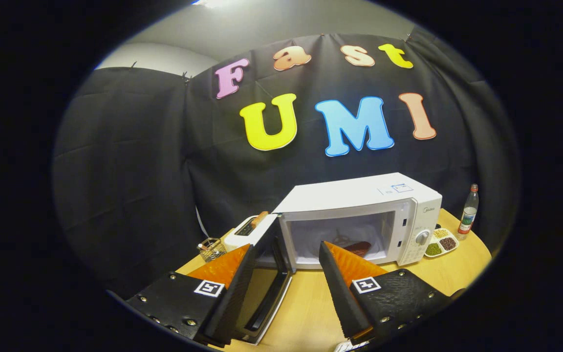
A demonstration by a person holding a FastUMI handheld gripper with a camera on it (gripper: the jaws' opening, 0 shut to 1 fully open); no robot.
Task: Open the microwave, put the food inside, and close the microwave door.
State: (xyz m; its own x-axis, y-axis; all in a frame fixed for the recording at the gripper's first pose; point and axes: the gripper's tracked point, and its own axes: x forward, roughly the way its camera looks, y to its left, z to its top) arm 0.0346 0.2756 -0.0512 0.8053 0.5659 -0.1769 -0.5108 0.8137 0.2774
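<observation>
On a round wooden table (408, 288) in the booth, one white microwave (359, 215) stands with its door (267, 274) swung wide to the left, hinged at the left edge of the cavity. One dark reddish piece of food (358, 248) lies on the cavity floor, toward the right of the opening, with what looks like a plate under it, though that is too dim to be sure of. The hand-held gripper (286, 254) hovers in front of the oven with its fingers spread apart and nothing between them. The open door runs from the hinge back toward the left finger (227, 266), its long edge nearly in line with that finger; the right finger sits just ahead of the food. Judged from how things lie, the loading looks done and only the closing is left, and that calls for getting outside the door on its left face and sweeping it rightward toward the control panel (421, 237). Around the oven: one white toaster (247, 230) with bread in a slot, one small wire basket (211, 249), one bottle (468, 212), and one divided dish (442, 242) of three sorts of beans.
</observation>
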